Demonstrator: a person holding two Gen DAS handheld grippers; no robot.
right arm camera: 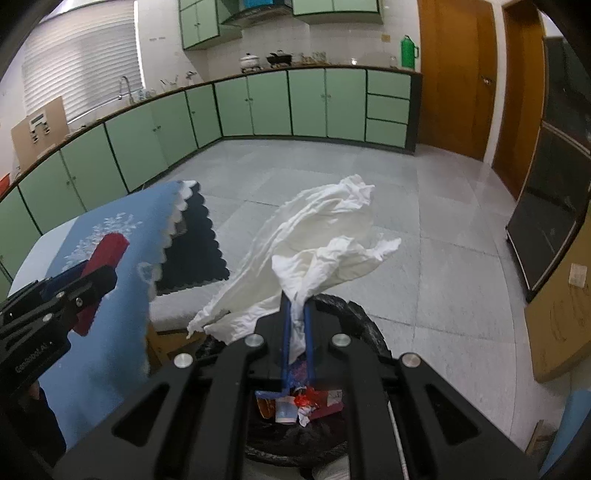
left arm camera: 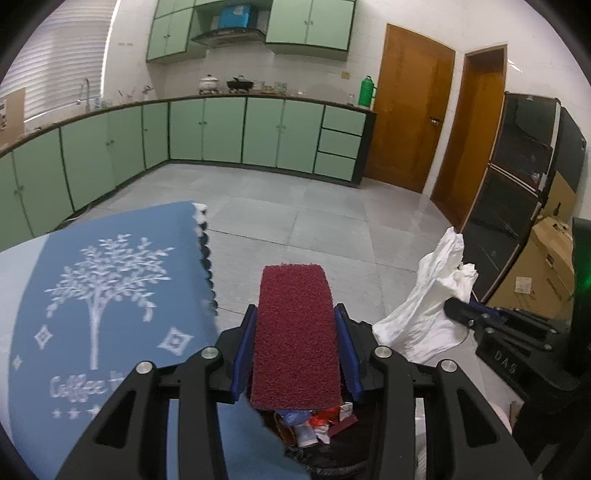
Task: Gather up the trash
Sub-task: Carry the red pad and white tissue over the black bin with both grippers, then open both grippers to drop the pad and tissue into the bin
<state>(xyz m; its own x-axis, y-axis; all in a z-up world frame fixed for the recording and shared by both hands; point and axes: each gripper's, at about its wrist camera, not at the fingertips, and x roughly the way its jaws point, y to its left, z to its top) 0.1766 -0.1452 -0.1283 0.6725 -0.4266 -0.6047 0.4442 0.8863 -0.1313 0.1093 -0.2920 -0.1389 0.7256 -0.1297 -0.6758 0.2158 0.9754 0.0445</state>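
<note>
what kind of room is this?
A home kitchen, most likely: green cabinets under a long counter, a range hood above pots on the counter, and a sink tap by the window.

Location: domestic kitchen. Evidence: L-shaped run of pale green base cabinets (left arm camera: 221, 129) under dark countertop (right arm camera: 317, 67); matching wall cabinets (left arm camera: 310, 22) above; range hood (left arm camera: 229, 35) between them. Pots (left arm camera: 240, 84) on counter below hood. Faucet (right arm camera: 123, 86) at window side, blinds (left arm camera: 62, 62) behind. Green thermos (left arm camera: 366, 90) at counter end. Grey tiled floor (left arm camera: 314, 218). Two wooden doors (left arm camera: 410, 107) on right wall. White tiled walls.
</note>
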